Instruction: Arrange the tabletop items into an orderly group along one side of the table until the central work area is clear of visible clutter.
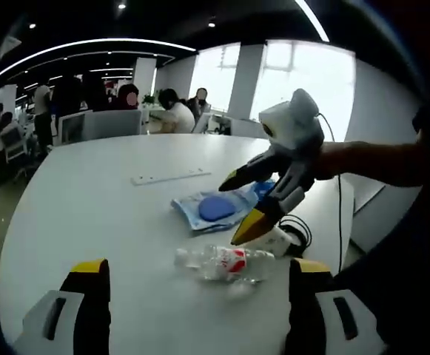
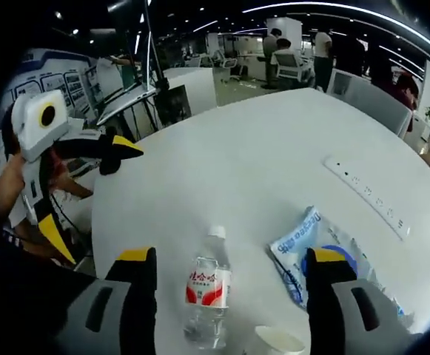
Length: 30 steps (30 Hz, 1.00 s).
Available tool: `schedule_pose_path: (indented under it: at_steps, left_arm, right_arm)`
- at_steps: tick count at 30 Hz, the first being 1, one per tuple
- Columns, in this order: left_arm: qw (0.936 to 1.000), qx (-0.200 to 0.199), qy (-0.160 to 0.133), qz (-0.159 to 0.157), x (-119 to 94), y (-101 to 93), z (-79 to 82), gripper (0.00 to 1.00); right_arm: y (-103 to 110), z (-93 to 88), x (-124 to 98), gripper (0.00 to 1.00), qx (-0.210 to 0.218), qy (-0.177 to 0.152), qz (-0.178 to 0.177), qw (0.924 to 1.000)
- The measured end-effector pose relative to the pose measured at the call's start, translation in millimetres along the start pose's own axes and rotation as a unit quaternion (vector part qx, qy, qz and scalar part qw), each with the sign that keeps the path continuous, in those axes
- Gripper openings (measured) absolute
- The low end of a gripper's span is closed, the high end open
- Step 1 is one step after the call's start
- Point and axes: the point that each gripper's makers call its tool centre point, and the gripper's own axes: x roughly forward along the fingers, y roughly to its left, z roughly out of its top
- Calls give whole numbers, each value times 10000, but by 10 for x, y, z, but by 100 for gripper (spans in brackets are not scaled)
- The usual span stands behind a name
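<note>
Lying on its side on smooth white round table [image 2: 274,148]: clear crinkled plastic water bottle [image 2: 206,296] with red-white label and white cap, sitting between right gripper [image 2: 229,285] jaws, wide apart, yellow-tipped, gripping nothing, not touching it; just right of it, glossy blue-white plastic pouch [image 2: 311,248], flat and wrinkled, near white paper cup [image 2: 277,342] rim at near edge. Hovering wide open and empty over near table edge: left gripper [image 1: 196,285], bottle [image 1: 222,262] lying just beyond its jaws, pouch [image 1: 215,208] farther, long white power strip [image 1: 170,177] well beyond.
</note>
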Motion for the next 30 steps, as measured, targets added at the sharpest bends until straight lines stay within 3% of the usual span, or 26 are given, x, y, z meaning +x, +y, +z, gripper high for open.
schedule_pose_path:
  at_steps: [6, 9, 17, 30]
  left_arm:
    - [10000, -62, -54, 20, -16, 18, 16, 99]
    - [10000, -51, -64, 31, -16, 20, 17, 99]
    - [10000, 40, -52, 10, -7, 30, 38, 99]
    - [9999, 61, -57, -73, -23, 87, 18, 97]
  right_arm:
    - [-19, -36, 205, 70, -16, 224, 177, 9996]
    - [12, -60, 196, 68, -23, 280, 188, 9994]
    - [116, -198, 423, 58, -111, 719, 312, 9969]
    - [277, -195, 728, 43, -172, 1065, 331, 9936]
